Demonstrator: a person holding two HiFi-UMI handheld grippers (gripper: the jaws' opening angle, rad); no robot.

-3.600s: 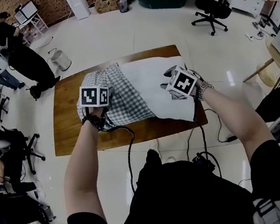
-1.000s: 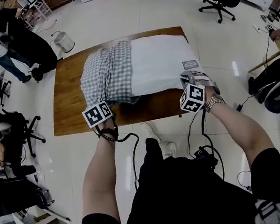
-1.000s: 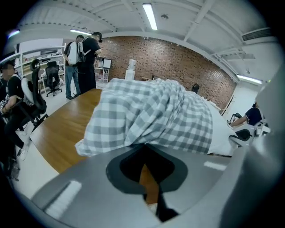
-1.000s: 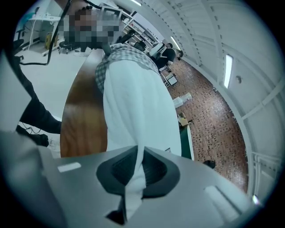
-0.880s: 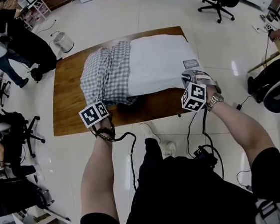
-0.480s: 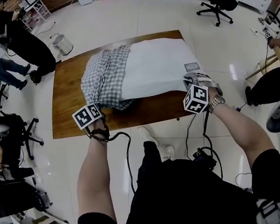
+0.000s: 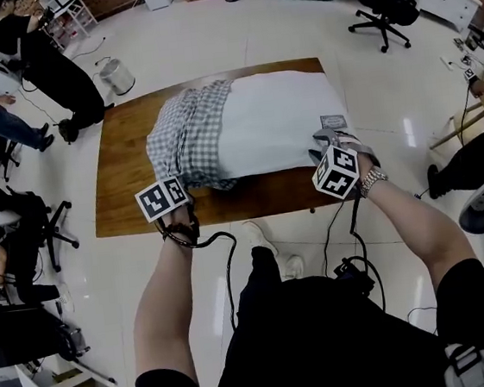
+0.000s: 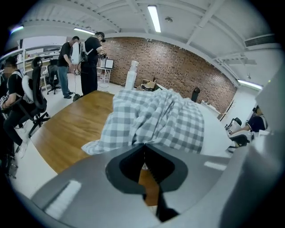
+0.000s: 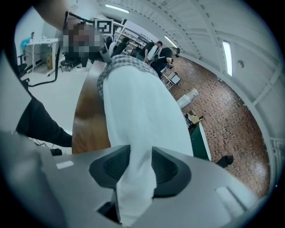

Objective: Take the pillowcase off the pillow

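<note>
A white pillow (image 7: 277, 119) lies on the wooden table (image 7: 122, 171). A grey checked pillowcase (image 7: 188, 138) is bunched over its left end. My left gripper (image 7: 172, 190) is at the table's near edge, by the pillowcase's lower left corner. In the left gripper view it (image 8: 143, 147) is shut, with the edge of the pillowcase (image 8: 156, 120) pinched at its tips. My right gripper (image 7: 327, 142) is at the pillow's near right corner. Its jaws (image 9: 140, 167) have just been opening and stand apart, with the pillow's white cloth (image 9: 138, 111) still lying loosely between them.
Several people stand and sit at the far left (image 7: 45, 63), among office chairs (image 7: 20, 231). A metal bin (image 7: 115, 72) stands on the floor beyond the table. Another chair (image 7: 381, 3) is at the back right. A black cable (image 7: 223, 260) hangs from my left wrist.
Since 3.6 s ago both grippers have come back from over the pillow to the table's near edge. In the last half second the left gripper shifted slightly right, toward the pillowcase corner.
</note>
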